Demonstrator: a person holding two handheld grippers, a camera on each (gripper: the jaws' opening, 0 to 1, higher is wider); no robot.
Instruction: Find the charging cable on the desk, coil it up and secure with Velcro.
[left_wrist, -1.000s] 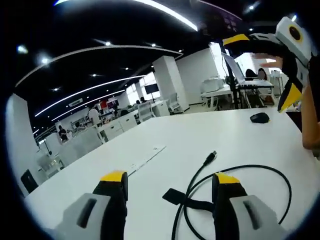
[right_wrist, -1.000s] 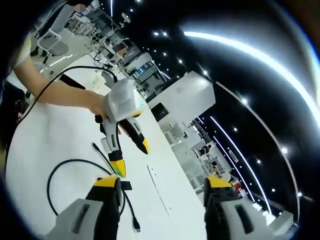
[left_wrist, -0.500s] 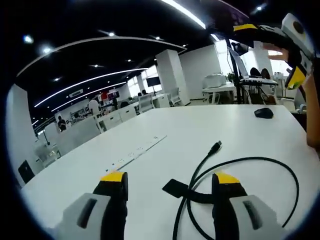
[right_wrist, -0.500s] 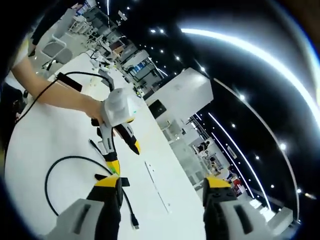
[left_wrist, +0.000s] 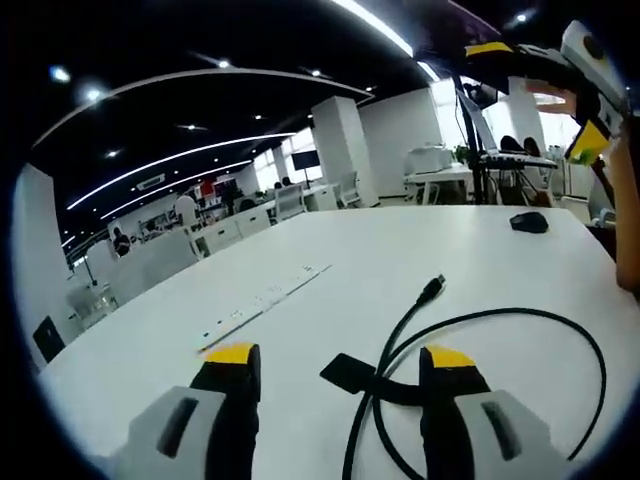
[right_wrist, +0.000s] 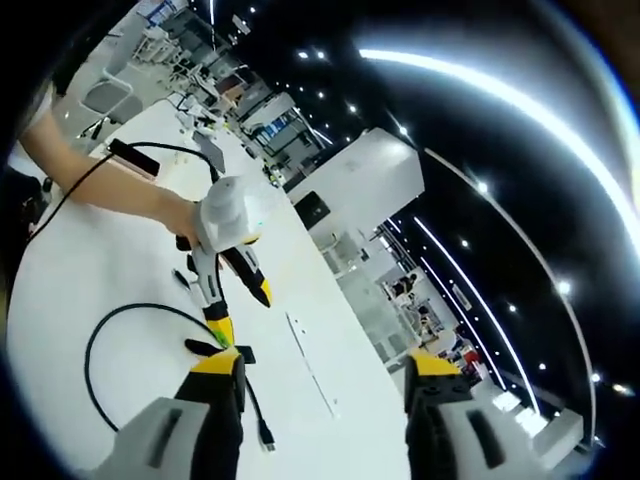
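Observation:
A black charging cable (left_wrist: 520, 318) lies in a loose loop on the white desk (left_wrist: 330, 250), its plug (left_wrist: 433, 288) pointing away. A black Velcro strap (left_wrist: 345, 372) sits on the cable between my left gripper's jaws. My left gripper (left_wrist: 340, 355) is open just above the desk, straddling strap and cable without holding them. In the right gripper view, a hand holds the left gripper (right_wrist: 238, 308), its lower tip close over the Velcro strap (right_wrist: 243, 353) and the cable (right_wrist: 92, 345). My right gripper (right_wrist: 323, 365) is open, high above the desk, with nothing in it; it also appears as the right gripper (left_wrist: 560, 70).
A long white strip (left_wrist: 262, 300) lies on the desk left of the cable. A black mouse (left_wrist: 528, 222) sits far right. Another black cable with an adapter (right_wrist: 130, 155) lies behind the person's arm (right_wrist: 110, 195). Office desks and chairs stand beyond.
The left gripper has come lower and closer to the Velcro strap and cable. The right gripper has stayed raised, its view shifting only slightly. Both stay open.

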